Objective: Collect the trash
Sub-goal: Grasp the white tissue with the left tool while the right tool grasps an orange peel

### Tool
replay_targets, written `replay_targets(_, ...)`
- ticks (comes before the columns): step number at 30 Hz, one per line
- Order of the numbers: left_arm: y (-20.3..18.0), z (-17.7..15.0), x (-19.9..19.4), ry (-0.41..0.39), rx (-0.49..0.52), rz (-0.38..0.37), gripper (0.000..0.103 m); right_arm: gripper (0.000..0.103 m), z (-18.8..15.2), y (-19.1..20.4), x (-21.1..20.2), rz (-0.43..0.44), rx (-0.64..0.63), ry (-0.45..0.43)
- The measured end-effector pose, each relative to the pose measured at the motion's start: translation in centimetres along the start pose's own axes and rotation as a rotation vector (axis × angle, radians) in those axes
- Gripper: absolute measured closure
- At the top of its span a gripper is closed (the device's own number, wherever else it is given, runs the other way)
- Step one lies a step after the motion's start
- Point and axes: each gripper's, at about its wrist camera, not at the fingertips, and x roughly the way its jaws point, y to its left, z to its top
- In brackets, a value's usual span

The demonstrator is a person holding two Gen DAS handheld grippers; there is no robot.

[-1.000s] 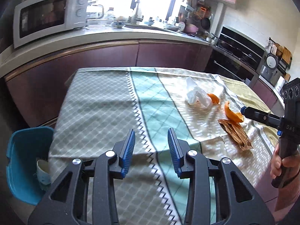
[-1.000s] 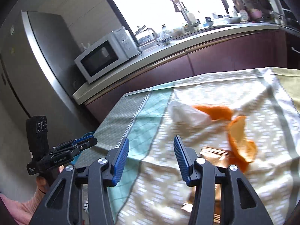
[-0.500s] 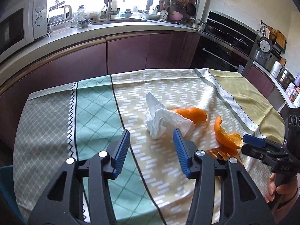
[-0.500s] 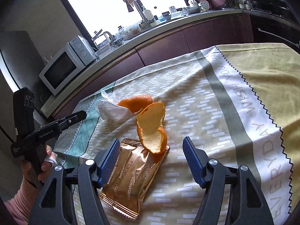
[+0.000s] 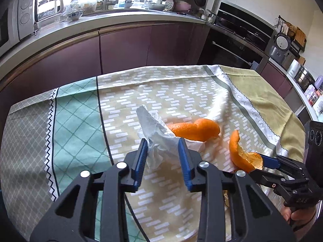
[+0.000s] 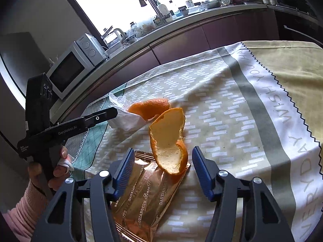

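A crumpled white tissue [image 5: 155, 133] lies on the patterned tablecloth [image 5: 181, 92]. My left gripper [image 5: 162, 157] is down over its near end. The jaws are closing, and the blue pads stand at the tissue's two sides without squeezing it. One orange peel [image 5: 193, 129] lies just behind the tissue. A second, curled peel [image 6: 169, 141] rests on a golden snack wrapper [image 6: 145, 197]. My right gripper [image 6: 162, 169] straddles that curled peel. Its jaws are closing too, with a gap showing on both sides of the peel.
A curved kitchen counter [image 5: 121, 20] runs behind the table, with a microwave [image 6: 70, 70], a kettle and a sink tap on it. Ovens [image 5: 242, 34] fill the right wall. The cloth's yellow end [image 6: 292, 70] reaches the table's right edge.
My left gripper has swung right from the green stripe to the tissue, and its jaws have narrowed. My right gripper has sunk towards the curled peel and wrapper.
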Motion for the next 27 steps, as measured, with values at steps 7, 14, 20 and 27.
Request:
replay_targets(7,0.1,-0.6,-0.5,-0.005,-0.014,-0.033,0.091,0.077,-0.1,-0.3,0.0,0.02,0.009,0.004)
replay_targets(14,0.3,-1.5,-3.1,-0.049,-0.034,-0.062,0.092,0.082,-0.1,0.0,-1.3,0.043,0.0,-0.029)
replay_targets(20,1.1,-3.0,-6.8,-0.097,-0.053,-0.059,0.092,0.084,-0.1,0.6,-2.0,0.077,-0.007,-0.043)
replay_targets(27,2.7,-4.9,-11.3,-0.15,-0.075,-0.055,0.092,0.087,0.2,1.9,-3.2,0.131,-0.011,-0.082)
